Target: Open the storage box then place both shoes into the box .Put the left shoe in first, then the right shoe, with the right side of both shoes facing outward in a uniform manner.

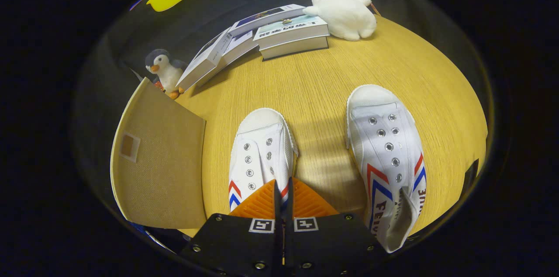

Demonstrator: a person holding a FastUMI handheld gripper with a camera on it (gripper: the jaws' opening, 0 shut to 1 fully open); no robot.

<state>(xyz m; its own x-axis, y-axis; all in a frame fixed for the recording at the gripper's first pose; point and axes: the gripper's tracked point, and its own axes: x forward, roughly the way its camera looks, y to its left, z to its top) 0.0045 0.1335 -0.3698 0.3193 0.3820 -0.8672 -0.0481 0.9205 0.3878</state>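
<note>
Risks first, left to right. Box flap (159,159) open at left, stiff fabric panel leaning over the tabletop (314,89); box interior hidden, so room for a shoe cannot be judged, and a shoe swung in low could catch the flap edge. Jaws nearly together, clamped on a thin edge at the rear of the near shoe (261,154), gripper (283,198) pinching only a little material: grip looks shallow, could slip or let the shoe twist on the lift and end up facing the wrong way. Which shoe is left cannot be told for sure; wrong pick would break the order. Other shoe (388,159) well apart to the right, tongue flopped out, likely awkward to pinch. Counts: box 1, penguin toy (163,69) 1, books (262,36) about 4, shoes 2, white plush (345,12) 1.
</note>
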